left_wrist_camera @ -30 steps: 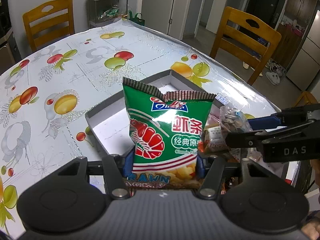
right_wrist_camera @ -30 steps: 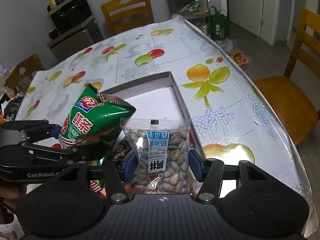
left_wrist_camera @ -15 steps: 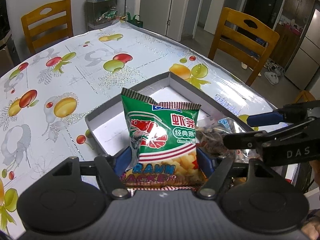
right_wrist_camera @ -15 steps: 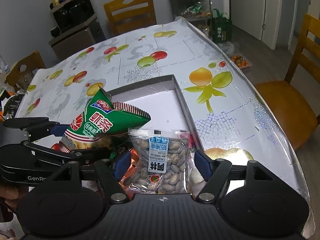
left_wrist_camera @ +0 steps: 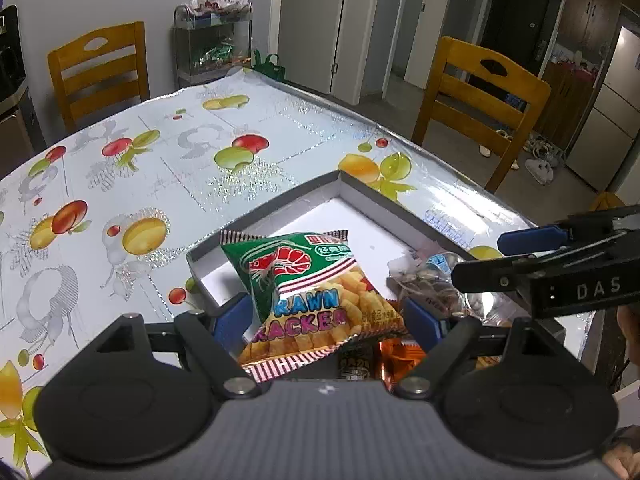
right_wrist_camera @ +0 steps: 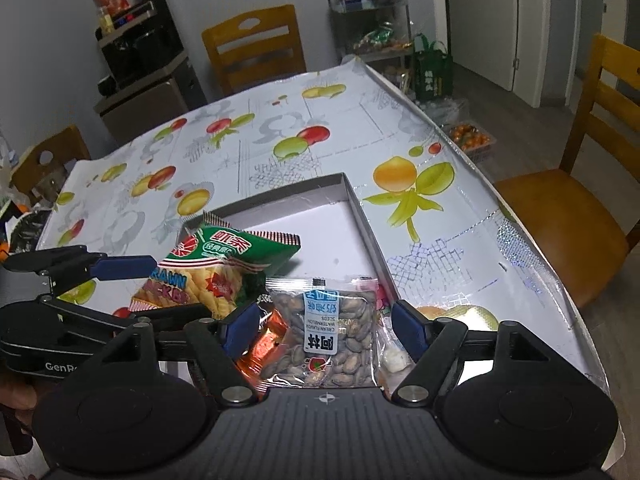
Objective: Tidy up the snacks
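The left gripper (left_wrist_camera: pixel 327 320) has its blue-padded fingers (left_wrist_camera: pixel 228 320) spread apart, the jaws having just been opening, and the green and orange prawn cracker bag (left_wrist_camera: pixel 310 292) lies between them, tipped back and free of both pads, resting at the near end of the shallow grey cardboard box with a white floor (left_wrist_camera: pixel 360 196). The right gripper (right_wrist_camera: pixel 325 328) also has its fingers (right_wrist_camera: pixel 408 328) apart, its jaws having just been opening too, with the clear plastic packet of watermelon seeds (right_wrist_camera: pixel 332 336) lying between them; neither pad presses on it. That packet sits in the near right part of the same box, next to the box's right wall, with a shiny orange foil wrapper (right_wrist_camera: pixel 266 340) just beside it on the left and a small white wrapped sweet (right_wrist_camera: pixel 394 360) on its right. In the right wrist view the prawn cracker bag lies left of the seed packet, its lower corner overlapping other snacks, and the far half of the box floor is bare white. The box rests on a table covered with a glossy white cloth printed with fruit (left_wrist_camera: pixel 160 160). Wooden chairs with slatted backs (left_wrist_camera: pixel 476 96) stand around the table, and a metal shelf rack carrying a white shopping bag (left_wrist_camera: pixel 216 40) stands against the far wall. A dark appliance on a cabinet (right_wrist_camera: pixel 144 56) stands in the left corner of the room.
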Demonstrator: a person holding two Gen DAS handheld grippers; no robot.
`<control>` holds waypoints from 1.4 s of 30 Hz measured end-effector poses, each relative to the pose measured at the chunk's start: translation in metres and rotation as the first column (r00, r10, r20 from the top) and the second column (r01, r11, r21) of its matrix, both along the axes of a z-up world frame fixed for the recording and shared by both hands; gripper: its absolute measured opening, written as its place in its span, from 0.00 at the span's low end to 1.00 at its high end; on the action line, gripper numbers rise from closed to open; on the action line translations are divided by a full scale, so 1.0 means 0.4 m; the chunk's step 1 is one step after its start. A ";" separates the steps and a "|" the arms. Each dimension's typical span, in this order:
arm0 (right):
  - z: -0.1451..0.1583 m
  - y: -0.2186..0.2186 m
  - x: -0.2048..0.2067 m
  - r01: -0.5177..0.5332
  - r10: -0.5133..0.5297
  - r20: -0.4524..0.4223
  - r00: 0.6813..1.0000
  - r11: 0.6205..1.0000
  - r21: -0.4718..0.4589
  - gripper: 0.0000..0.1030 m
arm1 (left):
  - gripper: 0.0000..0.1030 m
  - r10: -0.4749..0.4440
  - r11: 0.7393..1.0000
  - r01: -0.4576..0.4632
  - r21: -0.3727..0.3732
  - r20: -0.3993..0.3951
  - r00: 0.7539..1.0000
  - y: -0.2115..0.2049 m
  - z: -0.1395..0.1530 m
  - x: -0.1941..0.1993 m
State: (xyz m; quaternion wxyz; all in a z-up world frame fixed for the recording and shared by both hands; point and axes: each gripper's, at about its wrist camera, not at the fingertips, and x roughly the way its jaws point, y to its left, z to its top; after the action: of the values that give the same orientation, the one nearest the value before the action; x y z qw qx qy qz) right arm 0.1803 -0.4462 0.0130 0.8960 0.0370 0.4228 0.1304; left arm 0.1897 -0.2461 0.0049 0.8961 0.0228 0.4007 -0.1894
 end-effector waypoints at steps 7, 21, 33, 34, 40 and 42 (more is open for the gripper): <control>0.013 0.005 -0.021 0.010 -0.010 0.016 1.000 1.000 0.009 0.72 | 0.81 0.009 1.000 -0.009 -0.005 0.023 1.000 0.021 0.020 -0.024; 0.023 0.030 -0.060 0.020 -0.020 0.028 0.999 1.000 0.005 0.77 | 0.94 0.026 0.999 -0.025 -0.022 0.039 0.999 0.055 0.047 -0.070; 0.031 0.037 -0.081 0.034 -0.034 0.042 0.999 0.999 0.005 0.78 | 0.99 0.018 0.999 -0.017 -0.041 0.027 0.999 0.070 0.049 -0.098; 0.031 0.038 -0.081 0.035 -0.035 0.043 0.998 0.999 0.006 0.78 | 0.99 0.014 0.999 -0.013 -0.031 0.030 0.999 0.068 0.049 -0.101; 0.032 0.035 -0.091 0.045 -0.046 0.048 0.998 0.999 0.012 0.78 | 0.99 0.013 1.000 -0.013 -0.002 0.047 0.999 0.064 0.051 -0.111; 0.031 0.033 -0.094 0.049 -0.050 0.048 0.998 0.999 0.015 0.78 | 0.99 0.012 1.000 -0.012 0.001 0.051 0.999 0.062 0.052 -0.114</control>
State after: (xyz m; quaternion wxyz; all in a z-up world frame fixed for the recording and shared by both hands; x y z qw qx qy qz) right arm 0.1426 -0.4328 0.0255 0.9086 0.0505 0.3992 0.1118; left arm 0.1442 -0.2213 0.0255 0.9072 0.0257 0.3778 -0.1832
